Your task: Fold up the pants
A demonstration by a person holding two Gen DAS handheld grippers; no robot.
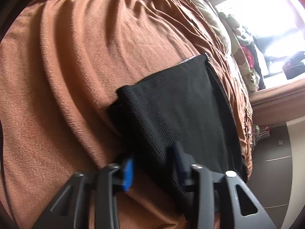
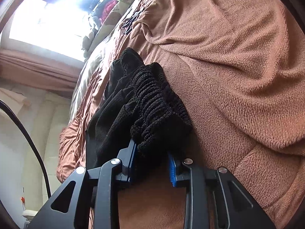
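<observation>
A: Where are the pants?

B: On the bed, lying on the brown blanket. Black mesh, folded flat in my left view, near the blanket's edge by the floor.

A: Left tool?

B: Right at the near end of the pants. Its jaws are narrowed around the fabric edge. One blue pad sits on the blanket side, just beside the cloth; the other finger lies on top of the cloth. Fabric is between them. Whether the pads actually press it, I cannot tell; the blue pad looks just clear of it.

A: Right tool?

B: Closed down on the waistband. The gathered elastic bunches up straight ahead of the fingertips, and black cloth fills the gap between the two blue pads. That's a grip.

A: Rest of the pants in that view?

B: They hang and pile to the left of the waistband, over the blanket, toward the bed's side.

A: Anything else?

B: Bright window beyond, clutter of clothes at the far end of the bed.
</observation>
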